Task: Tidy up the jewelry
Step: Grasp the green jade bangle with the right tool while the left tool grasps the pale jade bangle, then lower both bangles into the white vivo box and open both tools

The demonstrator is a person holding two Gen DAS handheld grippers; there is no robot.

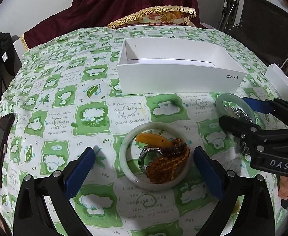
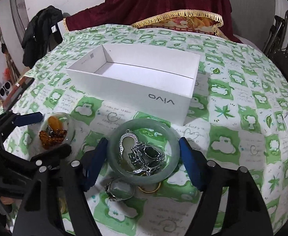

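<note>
My left gripper [image 1: 144, 150] stands open, its blue pads on either side of a white jade bangle [image 1: 124, 157]. The bangle lies flat and rings an amber pendant [image 1: 153, 139], a silver ring [image 1: 148, 155] and amber beads [image 1: 163, 167]. My right gripper [image 2: 143, 140] is open too, straddling a green jade bangle [image 2: 144, 122] that encloses silver pendants [image 2: 144, 153]. Just in front of that bangle lie a silver ring with a pale stone [image 2: 120, 190] and a gold ring [image 2: 150, 188]. Behind both bangles sits an open white box [image 2: 136, 78], nothing inside it.
A green-and-white patterned cloth [image 1: 65, 98] covers the table. A second white box part [image 1: 281, 82] lies at the right edge and a dark phone-like slab [image 1: 0, 149] at the left edge. A dark red drape and fringed cushion [image 1: 163, 15] stand behind; a folding chair [image 1: 262, 29] is at far right.
</note>
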